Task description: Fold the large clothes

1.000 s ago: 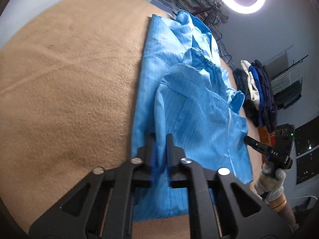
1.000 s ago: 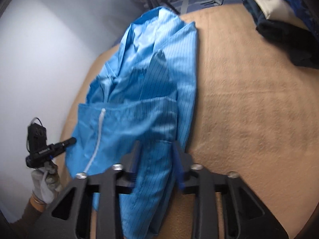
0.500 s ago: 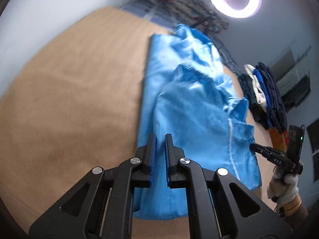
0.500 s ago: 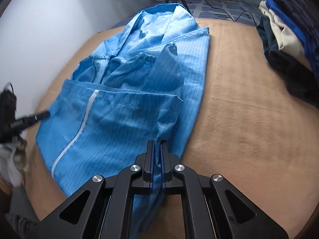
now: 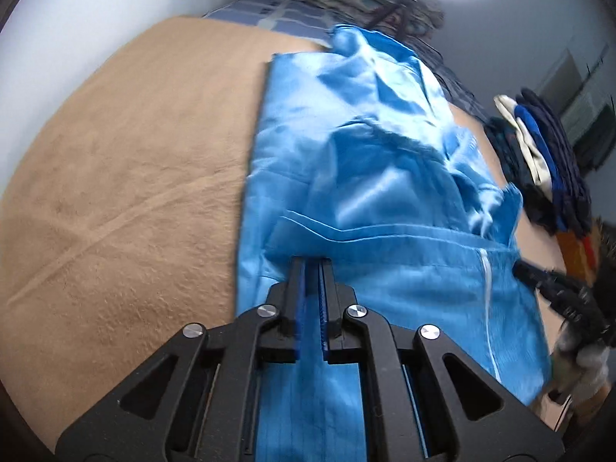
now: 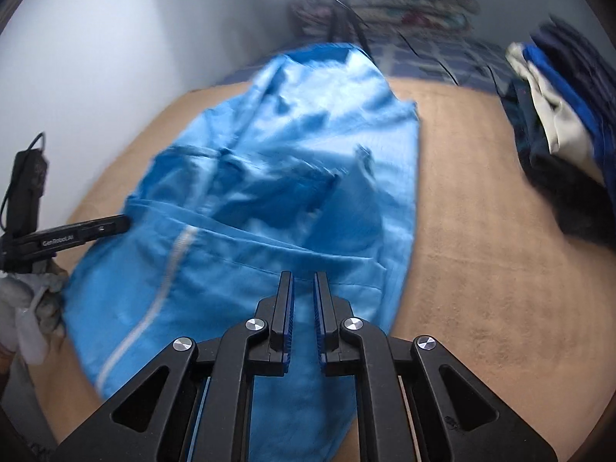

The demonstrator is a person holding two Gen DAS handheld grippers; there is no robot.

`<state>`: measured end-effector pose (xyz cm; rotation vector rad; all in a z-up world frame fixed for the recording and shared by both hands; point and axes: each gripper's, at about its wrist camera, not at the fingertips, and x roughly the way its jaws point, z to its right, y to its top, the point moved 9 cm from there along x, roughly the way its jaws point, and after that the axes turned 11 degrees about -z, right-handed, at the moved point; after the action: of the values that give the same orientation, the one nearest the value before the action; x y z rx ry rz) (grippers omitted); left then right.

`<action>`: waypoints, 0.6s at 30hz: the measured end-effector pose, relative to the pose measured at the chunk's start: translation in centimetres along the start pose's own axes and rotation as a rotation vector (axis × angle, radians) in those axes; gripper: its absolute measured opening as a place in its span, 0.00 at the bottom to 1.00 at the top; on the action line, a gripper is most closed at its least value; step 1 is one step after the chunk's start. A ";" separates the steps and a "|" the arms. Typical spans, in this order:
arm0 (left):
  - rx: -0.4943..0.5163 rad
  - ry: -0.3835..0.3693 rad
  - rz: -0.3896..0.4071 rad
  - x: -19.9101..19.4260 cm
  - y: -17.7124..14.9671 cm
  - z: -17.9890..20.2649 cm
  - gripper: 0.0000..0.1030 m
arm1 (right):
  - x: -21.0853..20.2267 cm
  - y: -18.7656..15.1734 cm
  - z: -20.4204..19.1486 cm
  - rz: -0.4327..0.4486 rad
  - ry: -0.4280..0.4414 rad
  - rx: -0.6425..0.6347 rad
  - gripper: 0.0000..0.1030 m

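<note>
Tan blanket (image 5: pixel 115 192) on the left, bare and lightly creased. Just right of it, blue garment (image 5: pixel 365 192) laid lengthwise down the middle of the bed, collar at the far end, sleeves already turned in over the body. Left gripper (image 5: pixel 312 269) over the near-left part, jaws almost together, seemingly clamped on the raised bottom hem (image 5: pixel 404 231). Right gripper (image 6: pixel 304 281) over the near-right part, jaws likewise nearly closed on the same thin hem, though the pinch itself hard to confirm through the blur. Pile of folded clothes (image 6: pixel 558 127) well apart on the right.

Judged step: folding bottom to top, hem lifted and partway over the body. Next move: carrying both corners evenly toward the collar, keeping the hem taut and square, lowering onto the shoulders, then letting go.
</note>
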<state>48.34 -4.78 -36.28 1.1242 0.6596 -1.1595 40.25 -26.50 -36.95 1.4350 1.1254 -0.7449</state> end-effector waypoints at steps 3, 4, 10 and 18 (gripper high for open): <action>-0.016 -0.009 0.024 0.5 -0.2 -0.4 0.05 | 0.8 -0.7 0.7 0.006 0.003 0.012 0.07; -0.009 -0.001 0.036 0.5 -0.3 -0.4 0.04 | 0.8 -0.9 0.7 0.015 0.000 0.012 0.07; 0.003 -0.010 -0.016 -0.4 -0.1 0.3 0.05 | -0.7 -0.3 0.4 -0.026 0.012 0.007 0.08; -0.057 -0.102 -0.034 -2.7 2.3 -1.8 0.50 | -3.5 1.3 3.5 0.041 0.082 0.063 0.50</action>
<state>49.87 -2.13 -33.73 1.0028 0.6314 -1.2113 40.70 -30.61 -33.97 1.5498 1.1402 -0.7030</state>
